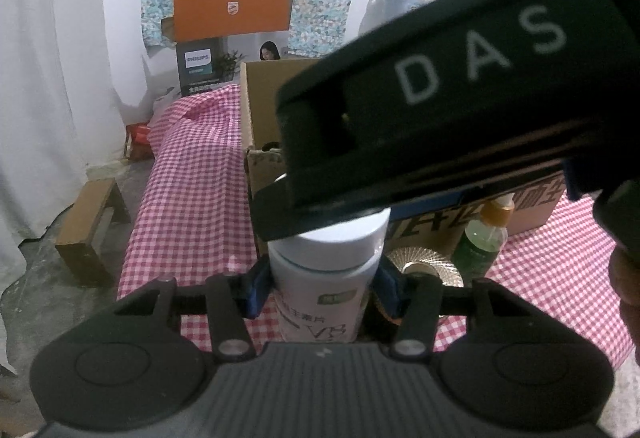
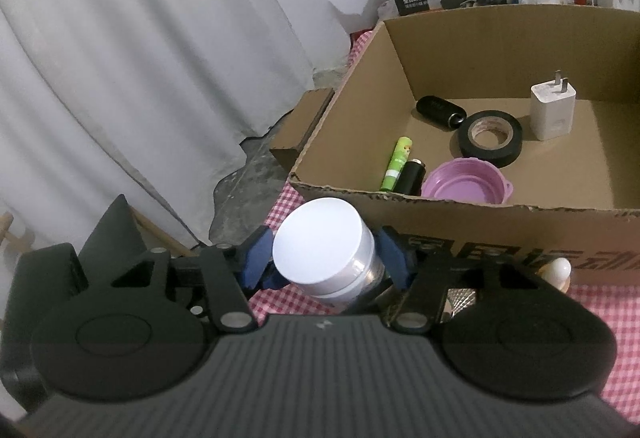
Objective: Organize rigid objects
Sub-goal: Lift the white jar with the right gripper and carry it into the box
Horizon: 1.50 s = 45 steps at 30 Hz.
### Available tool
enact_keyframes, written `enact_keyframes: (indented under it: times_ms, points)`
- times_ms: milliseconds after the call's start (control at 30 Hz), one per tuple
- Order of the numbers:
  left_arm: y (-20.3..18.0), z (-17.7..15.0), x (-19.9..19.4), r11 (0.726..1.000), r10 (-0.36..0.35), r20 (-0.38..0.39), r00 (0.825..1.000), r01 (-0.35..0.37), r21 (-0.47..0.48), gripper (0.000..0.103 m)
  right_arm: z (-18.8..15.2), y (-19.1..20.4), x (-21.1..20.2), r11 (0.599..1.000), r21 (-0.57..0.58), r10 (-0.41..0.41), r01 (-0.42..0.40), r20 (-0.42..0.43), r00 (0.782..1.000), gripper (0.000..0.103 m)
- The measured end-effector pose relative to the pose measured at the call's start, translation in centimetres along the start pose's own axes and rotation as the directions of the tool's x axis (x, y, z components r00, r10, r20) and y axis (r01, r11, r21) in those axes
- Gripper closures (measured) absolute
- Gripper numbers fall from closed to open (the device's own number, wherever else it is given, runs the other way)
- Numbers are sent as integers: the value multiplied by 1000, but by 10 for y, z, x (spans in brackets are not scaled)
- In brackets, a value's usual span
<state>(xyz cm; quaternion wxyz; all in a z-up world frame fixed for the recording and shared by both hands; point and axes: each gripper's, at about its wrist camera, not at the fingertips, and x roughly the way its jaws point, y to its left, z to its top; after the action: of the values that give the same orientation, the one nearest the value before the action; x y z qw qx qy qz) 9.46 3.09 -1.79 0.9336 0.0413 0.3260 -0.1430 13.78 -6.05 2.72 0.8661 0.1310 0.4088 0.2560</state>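
Firmly clamping the bottle by its body with the left gripper, jaws set narrow, at 6 o'clock of the left wrist view. Pinching the white cap from both sides with the right gripper, likewise narrow, at 6 o'clock of the right wrist view. Keeping the bottle over the checked cloth, just short of the box and its front wall; standing on the cloth or lifted off it, impossible to tell. Crossing 1 to 3 o'clock of the left view with the right gripper's black body, lettered DAS. Showing, inside the box at 1 to 2 o'clock of the cap, a green tube, a purple lid, a tape roll and a white charger. Leaving a green flask at the bottle's 3 o'clock, against the box.
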Motion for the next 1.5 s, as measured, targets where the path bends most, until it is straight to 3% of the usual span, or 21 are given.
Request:
enact_keyframes:
  times_ms: [633,833,1000,1200,1333,1500]
  points:
    - [-11,11,-45,998,54,46,997,-55,19,49,-1,22,-36,997,-47,60,-58,58,996,46]
    - [-26,35,-77,995,80,102,992,-86,52,49,7,40,-76,992,-97,99,-86,132,986,46]
    - [-46,74,-90,993,37,156,987,-53,104,49,27,43,-118,988,-139,95,-66,208,973,46]
    - [-74,131,-59,988,-83,130,988,64,143,49,74,13,-156,991,-133,10,23,242,970,46]
    - [-93,166,-15,979,-159,54,986,150,139,49,106,-28,-163,992,-94,-59,82,228,972,46]
    - [-118,196,52,968,-206,-62,977,212,132,49,138,-100,-157,995,-8,-94,97,174,980,46]
